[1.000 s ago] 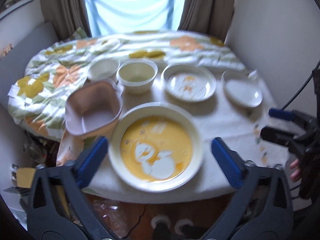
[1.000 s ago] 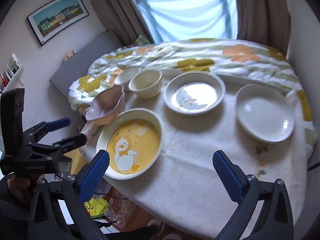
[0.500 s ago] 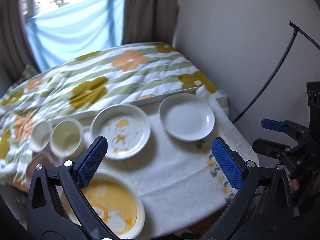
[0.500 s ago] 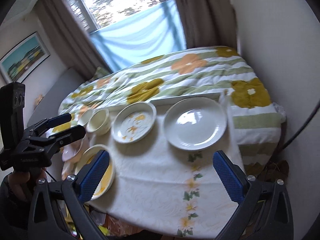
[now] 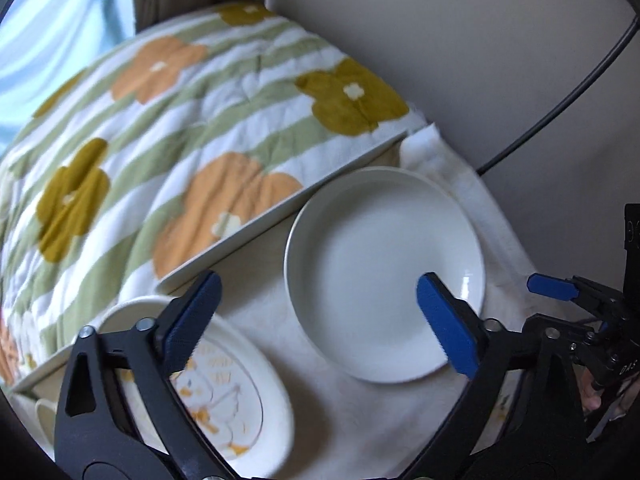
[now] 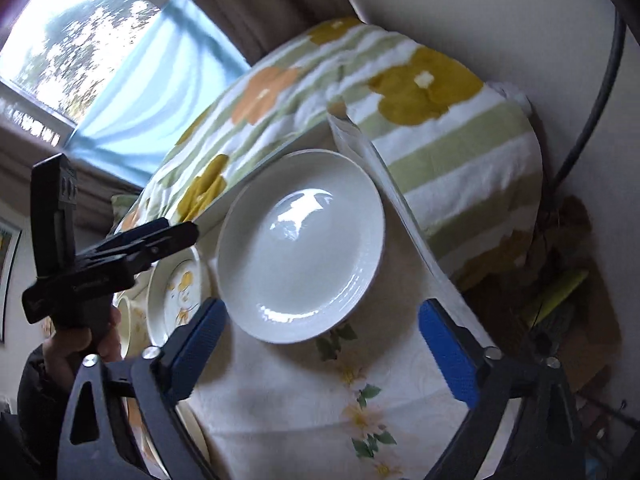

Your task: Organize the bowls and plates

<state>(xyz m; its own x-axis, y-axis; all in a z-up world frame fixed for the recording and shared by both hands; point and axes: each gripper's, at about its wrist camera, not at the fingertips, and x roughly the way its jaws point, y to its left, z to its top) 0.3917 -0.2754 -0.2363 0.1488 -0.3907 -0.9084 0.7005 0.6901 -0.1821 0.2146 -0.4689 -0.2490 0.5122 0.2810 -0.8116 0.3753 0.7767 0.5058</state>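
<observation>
A plain white plate (image 5: 384,272) lies at the table's right end on the white floral cloth (image 6: 304,400). My left gripper (image 5: 320,320) hovers over its near rim, jaws wide but closing, nothing pressed between them. The right fingertip (image 5: 448,324) overlaps the plate's near right edge. My right gripper (image 6: 326,336) points down at the same white plate (image 6: 300,248) from its near side, jaws also closing with nothing in them. A duck-patterned plate (image 5: 224,392) sits just left of the white one. In the right wrist view the left gripper (image 6: 176,232) hangs above that duck plate (image 6: 180,292).
A flowered quilt (image 5: 160,140) lies right behind the plates, its board edge close to them. The wall and a black cable (image 5: 560,100) bound the right side. A cream bowl (image 6: 124,320) stands left of the duck plate. The table edge drops away past the cloth on the right.
Both views have swung from the yellow duck dish to the white plate, which looms much larger. Both grippers have come lower and rolled, and their fingers stand slightly closer together.
</observation>
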